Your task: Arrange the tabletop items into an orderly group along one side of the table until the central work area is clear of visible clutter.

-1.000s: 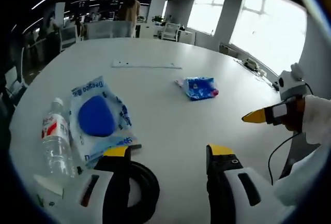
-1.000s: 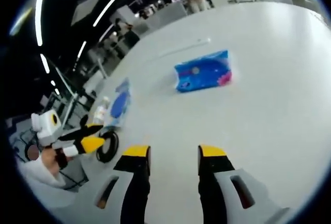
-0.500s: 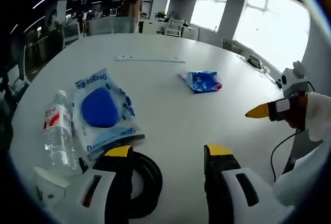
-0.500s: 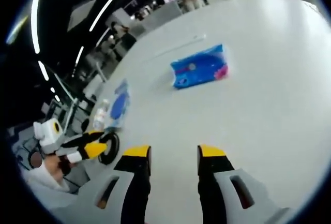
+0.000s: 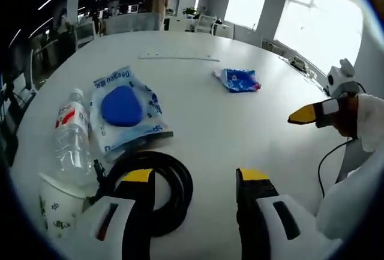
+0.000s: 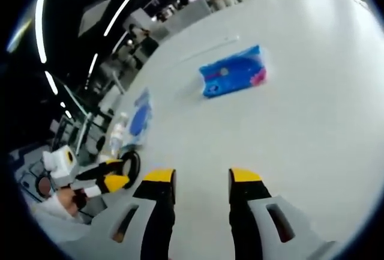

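Risk: blue tissue pack (image 6: 233, 71) sits alone mid-table (image 6: 312, 110), well apart from bottle (image 5: 71, 140), cable coil (image 5: 161, 188); both tongs (image 5: 195, 179) (image 6: 201, 179) apart, empty, may miss it.

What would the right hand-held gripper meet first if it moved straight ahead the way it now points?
Probably the blue packet. The right hand-held gripper points over bare white table towards it, though the packet sits slightly off-line and depth is unclear.
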Motion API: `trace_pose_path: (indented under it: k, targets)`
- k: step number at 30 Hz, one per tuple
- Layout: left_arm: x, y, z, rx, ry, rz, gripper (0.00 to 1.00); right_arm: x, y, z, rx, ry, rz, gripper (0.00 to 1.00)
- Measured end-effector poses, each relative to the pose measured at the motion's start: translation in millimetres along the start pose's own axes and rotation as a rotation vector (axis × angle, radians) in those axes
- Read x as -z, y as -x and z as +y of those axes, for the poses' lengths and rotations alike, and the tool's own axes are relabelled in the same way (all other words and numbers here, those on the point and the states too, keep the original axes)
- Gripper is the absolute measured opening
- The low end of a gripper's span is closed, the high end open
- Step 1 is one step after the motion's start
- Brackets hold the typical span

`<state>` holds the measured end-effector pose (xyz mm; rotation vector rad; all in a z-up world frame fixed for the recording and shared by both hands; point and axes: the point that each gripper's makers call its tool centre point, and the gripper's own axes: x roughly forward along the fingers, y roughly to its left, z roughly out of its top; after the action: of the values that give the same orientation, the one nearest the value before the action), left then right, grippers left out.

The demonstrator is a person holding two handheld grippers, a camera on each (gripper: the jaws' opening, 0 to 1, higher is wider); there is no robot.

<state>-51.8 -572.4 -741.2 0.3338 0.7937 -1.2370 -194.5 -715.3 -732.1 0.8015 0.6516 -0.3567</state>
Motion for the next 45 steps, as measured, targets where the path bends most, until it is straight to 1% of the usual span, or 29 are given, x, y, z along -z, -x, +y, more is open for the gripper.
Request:
trace_pose_path:
  k: [7,10,15,18,20,21,23,26,28,30,33,35,38,40,43,45]
  targets:
    - [13.2,-2.6,3.2,-0.008,-0.016,0.027,0.51,4.0,-2.5,2.6,-0.015,-0.010,0.014,0.32]
    - [20.6,-5.0,3.9,-0.013,-0.042,0.054,0.50,5.2,-3.3,1.5,-0.017,-0.021,0.018,0.32]
    - [22.5,-6.5,6.9,-0.022,-0.040,0.063,0.47,4.5,-2.5,2.0,-0.019,-0.036,0.012,0.32]
    - [23.9,-9.3,9.6,-0.037,-0.055,0.065,0.42,5.5,-2.6,1.8,-0.021,-0.041,0.013,0.32]
    - [29.4,-12.2,10.0,-0.038,-0.073,0.090,0.40,6.6,-2.7,1.6,-0.023,-0.046,0.015,0.32]
    - [24.4,-13.1,13.7,-0.057,-0.113,0.064,0.39,6.9,-2.7,1.7,-0.023,-0.048,0.016,0.32]
    - [29.0,-13.3,13.7,-0.070,-0.118,0.087,0.35,7.3,-2.5,1.9,-0.024,-0.049,0.016,0.32]
    - [26.9,-13.5,17.8,-0.091,-0.130,0.077,0.29,6.3,-2.2,0.4,-0.024,-0.056,0.011,0.31]
    - [27.2,-13.4,22.6,-0.117,-0.185,0.078,0.24,6.1,-2.0,-0.7,-0.023,-0.060,0.008,0.31]
    - [26.8,-14.9,17.8,-0.100,-0.176,0.070,0.21,7.0,-1.6,-2.2,-0.020,-0.062,0.009,0.31]
    - [27.5,-16.4,10.8,-0.080,-0.219,0.074,0.15,8.1,-1.0,-5.3,-0.016,-0.075,0.008,0.31]
    - [27.2,-16.3,12.0,-0.090,-0.219,0.079,0.15,8.7,-0.6,-7.5,-0.012,-0.087,0.008,0.30]
    - [28.2,-15.8,11.4,-0.076,-0.205,0.082,0.12,8.0,0.1,-8.2,-0.010,-0.091,0.005,0.30]
    - [29.6,-14.9,9.7,-0.066,-0.218,0.086,0.10,7.8,0.4,-8.1,-0.011,-0.092,0.003,0.30]
    - [31.0,-13.2,5.9,-0.050,-0.260,0.086,0.08,7.4,0.7,-8.1,-0.013,-0.095,0.002,0.30]
    - [29.1,-11.1,5.4,-0.047,-0.255,0.084,0.06,7.5,0.9,-8.6,-0.013,-0.100,0.001,0.29]
